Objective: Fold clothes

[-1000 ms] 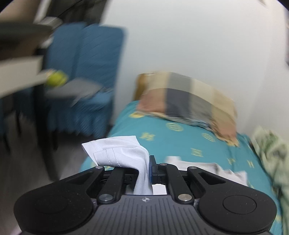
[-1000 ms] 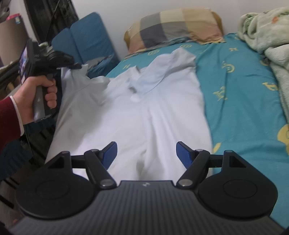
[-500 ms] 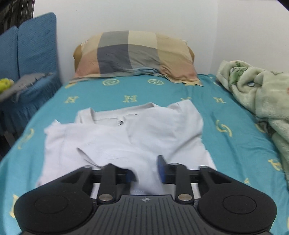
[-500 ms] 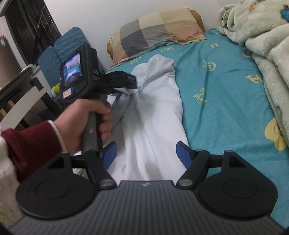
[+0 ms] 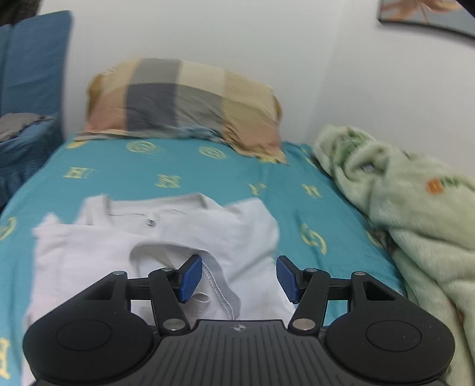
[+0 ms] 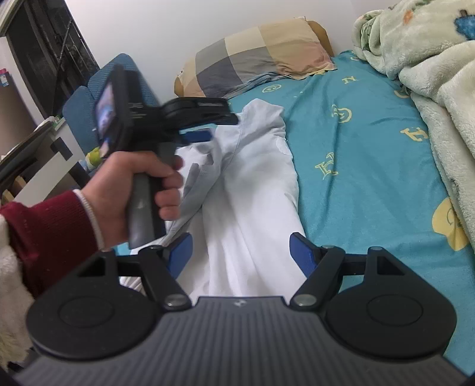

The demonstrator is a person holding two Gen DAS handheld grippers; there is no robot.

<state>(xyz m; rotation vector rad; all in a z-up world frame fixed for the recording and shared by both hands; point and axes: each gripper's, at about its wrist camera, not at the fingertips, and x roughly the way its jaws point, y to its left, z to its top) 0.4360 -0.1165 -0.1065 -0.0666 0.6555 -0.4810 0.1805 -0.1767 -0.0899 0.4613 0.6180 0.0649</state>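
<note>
— What do your two cameras give you?

— My left gripper (image 5: 239, 279) has its blue ribbed pads (image 5: 190, 277) spread wide with nothing between them. Just beyond and below them lies the white shirt (image 5: 154, 237), flat on the teal bedsheet (image 5: 184, 166). A folded flap with a stitched hem runs down between my jaws, and past it I see the collar and one small button (image 5: 150, 222).

— And the right side?

— My right gripper (image 6: 240, 255) is equally wide apart and grips nothing. The shirt (image 6: 252, 190) stretches away from between its jaws as a long, softly creased band. This view shows what the left cannot: my left hand (image 6: 139, 184) in a dark red sleeve, wrapped around the left tool's grey handle, hovering over the shirt's left edge, somewhat blurred.

— Anything else?

— Ahead of both jaws, a plaid pillow (image 5: 184, 104) in tan, grey and cream leans against the white wall. To the right, a fluffy pale-green blanket (image 6: 430, 74) is heaped on the sheet, which bears yellow printed emblems. Left of the bed stands a blue upholstered chair (image 6: 86, 101). Only the left view catches a picture frame (image 5: 427, 14) high on the wall.
</note>
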